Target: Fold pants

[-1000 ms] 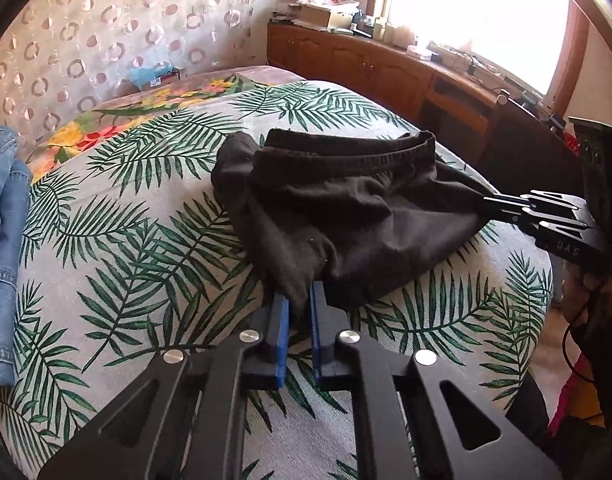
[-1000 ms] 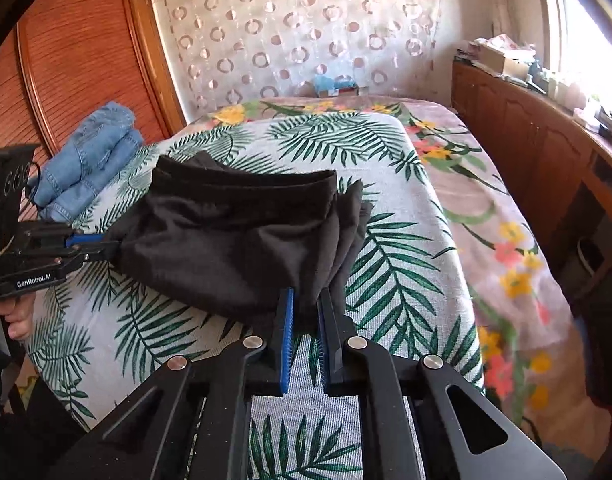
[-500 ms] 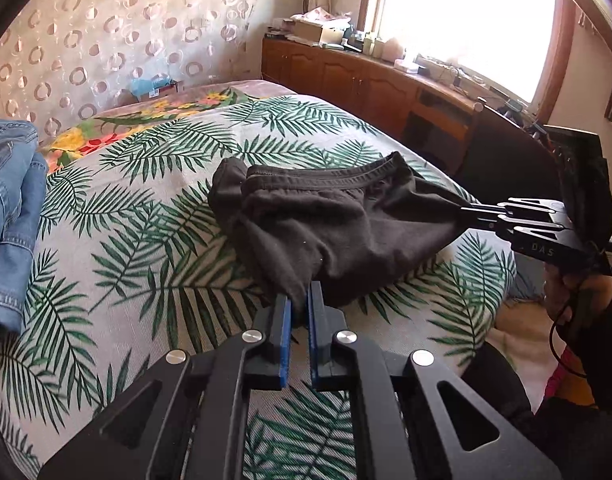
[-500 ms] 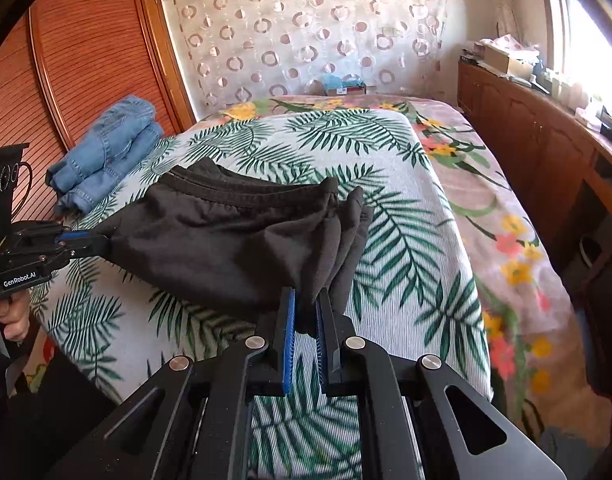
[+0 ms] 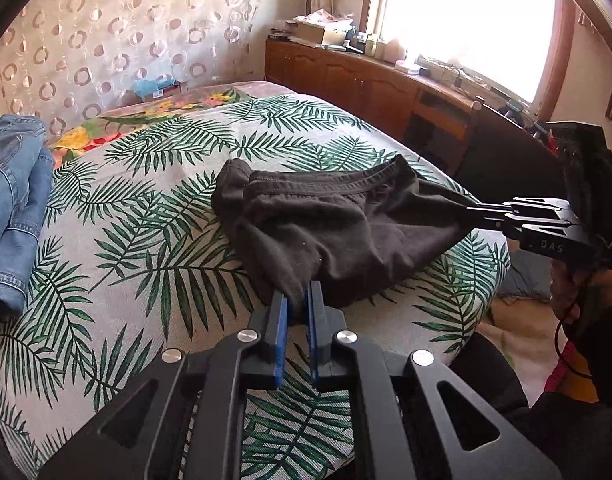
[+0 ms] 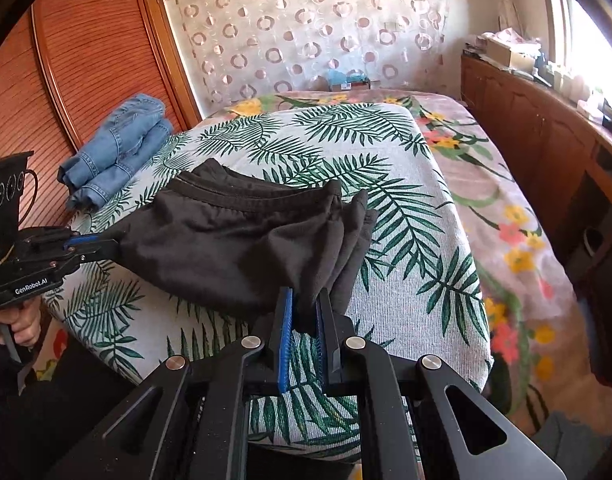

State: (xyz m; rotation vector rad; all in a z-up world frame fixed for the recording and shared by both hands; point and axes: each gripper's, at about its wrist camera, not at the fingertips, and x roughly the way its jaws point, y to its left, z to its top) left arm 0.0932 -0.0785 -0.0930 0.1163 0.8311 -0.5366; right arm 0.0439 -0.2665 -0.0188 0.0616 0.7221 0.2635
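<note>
Black pants (image 5: 338,224) lie bunched near the front edge of the palm-leaf bed cover (image 5: 153,216), waistband toward the far side. My left gripper (image 5: 297,300) is shut on one near corner of the fabric. My right gripper (image 5: 472,211) is shut on the other end, pulling it taut at the right. In the right wrist view the pants (image 6: 225,236) stretch between my right gripper (image 6: 304,308), shut on a bunched corner, and my left gripper (image 6: 105,246) at the left.
Folded blue jeans (image 5: 9,200) lie at the bed's left side; they also show in the right wrist view (image 6: 117,144). A wooden cabinet (image 5: 386,92) with clutter runs along the window wall. A wooden wardrobe (image 6: 65,72) stands at the left. The bed's front edge (image 6: 306,436) is close.
Both grippers have drawn back toward the bed's front edge and risen, dragging the pants along. The pants are stretched more between the two grippers.
</note>
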